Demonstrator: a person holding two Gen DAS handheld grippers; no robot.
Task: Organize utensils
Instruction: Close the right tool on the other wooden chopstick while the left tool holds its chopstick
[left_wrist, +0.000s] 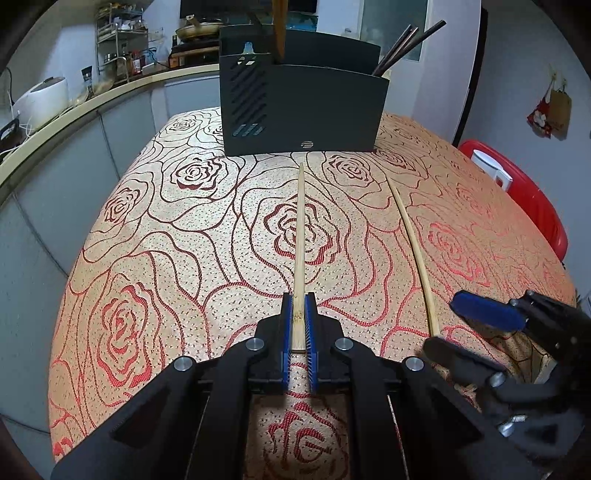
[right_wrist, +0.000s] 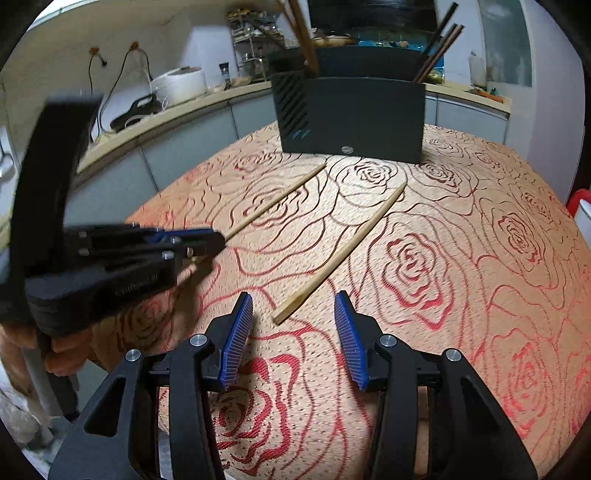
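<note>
Two pale bamboo chopsticks are laid on the rose-patterned cloth, well apart, tips toward the organiser. The left chopstick (left_wrist: 300, 243) is clamped at its thick end btwn blue pads, its shaft straight toward the box. The right chopstick (right_wrist: 340, 254) lies free, flat, angled. A black utensil holder (left_wrist: 306, 107) is stood upright at the far edge, w/ dark chopsticks (left_wrist: 406, 46) leaning in its right compartment.
</note>
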